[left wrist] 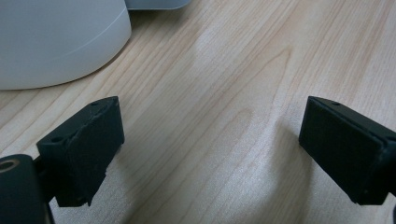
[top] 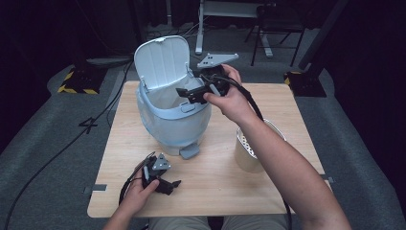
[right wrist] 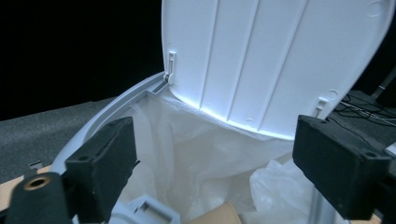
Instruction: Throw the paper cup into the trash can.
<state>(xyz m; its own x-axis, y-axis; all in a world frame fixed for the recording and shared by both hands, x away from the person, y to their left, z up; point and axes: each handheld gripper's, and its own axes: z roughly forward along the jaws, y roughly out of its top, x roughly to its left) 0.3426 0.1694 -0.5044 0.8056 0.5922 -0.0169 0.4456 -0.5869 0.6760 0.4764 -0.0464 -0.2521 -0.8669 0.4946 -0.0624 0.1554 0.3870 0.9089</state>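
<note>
A pale blue pedal bin (top: pixel 167 120) stands on the wooden table (top: pixel 220 191) with its white lid (top: pixel 162 62) raised. My right gripper (top: pixel 189 93) hovers over the bin's right rim, pointing into the mouth. In the right gripper view its jaws (right wrist: pixel 215 168) stand apart with nothing between them. Beyond them I see the white liner (right wrist: pixel 196 149), crumpled clear plastic (right wrist: pixel 275 186) and a tan piece (right wrist: pixel 219 215) low in the bin. My left gripper (top: pixel 172 186) rests near the table's front edge. Its jaws (left wrist: pixel 210 149) are open over bare wood.
A beige cylindrical container (top: pixel 249 148) with a perforated white inside stands at the table's right, under my right forearm. The bin's foot pedal (top: pixel 189 151) juts toward me. Cables and stands sit on the dark floor beyond the table.
</note>
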